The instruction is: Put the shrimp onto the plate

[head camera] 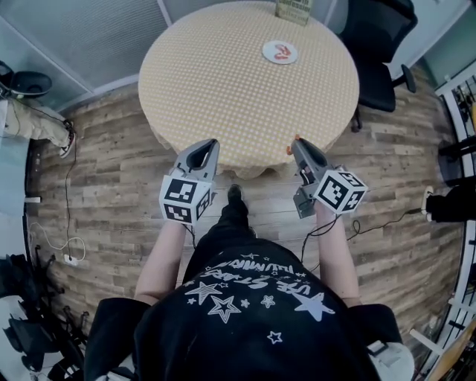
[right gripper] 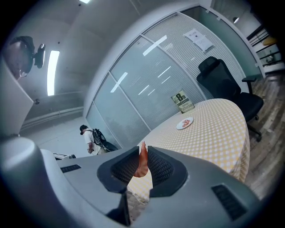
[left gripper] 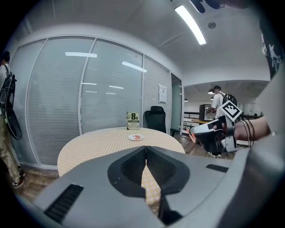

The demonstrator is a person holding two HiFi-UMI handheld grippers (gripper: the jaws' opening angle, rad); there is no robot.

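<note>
A white plate with a shrimp on it lies at the far side of the round table, which has a yellow checked cloth. Both grippers hang at the table's near edge, over the wooden floor. My right gripper is shut on an orange shrimp, whose tail sticks up between the jaws. The same shrimp peeks out at the tip in the head view. My left gripper is shut with nothing in it. From both gripper views the plate looks small and far off.
A book stands upright at the table's far edge behind the plate. A black office chair sits at the right of the table. Someone's legs show at the left, and cables lie on the floor. Glass walls with blinds stand beyond.
</note>
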